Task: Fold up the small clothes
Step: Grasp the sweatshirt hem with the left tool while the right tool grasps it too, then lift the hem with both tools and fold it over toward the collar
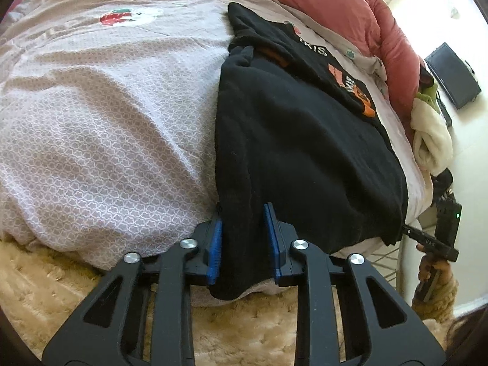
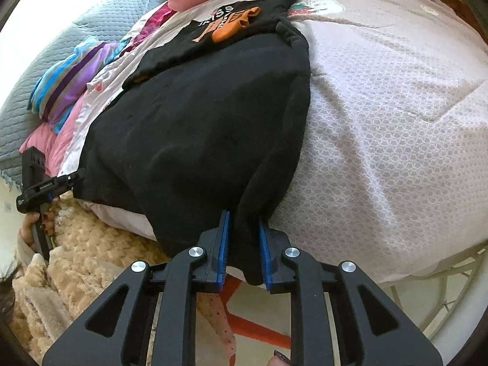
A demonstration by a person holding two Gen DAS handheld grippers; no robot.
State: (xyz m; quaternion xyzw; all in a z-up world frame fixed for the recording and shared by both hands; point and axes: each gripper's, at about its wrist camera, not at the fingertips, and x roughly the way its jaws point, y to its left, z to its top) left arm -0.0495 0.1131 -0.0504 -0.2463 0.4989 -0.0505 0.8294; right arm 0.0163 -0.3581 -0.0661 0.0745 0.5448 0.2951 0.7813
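Note:
A black garment (image 1: 305, 140) with orange trim and white lettering lies spread on the bed, its near hem hanging over the edge. My left gripper (image 1: 244, 210) is shut on one near corner of that hem, and black cloth fills the gap between its blue pads. In the right wrist view the same garment (image 2: 198, 122) stretches away from me. There my right gripper (image 2: 243, 216) is shut on the other near corner. Each gripper also shows small in the other's view: the right gripper (image 1: 408, 230) and the left gripper (image 2: 76, 178), both at the hem.
The bed cover (image 1: 106, 122) is pale pink with a fine pattern. A red duvet (image 1: 350, 9) is bunched at the far side. Striped clothes (image 2: 70, 79) lie on a grey quilt (image 2: 116, 15). A cream fluffy sleeve (image 2: 91, 244) and a white metal bed frame (image 2: 451, 286) are near.

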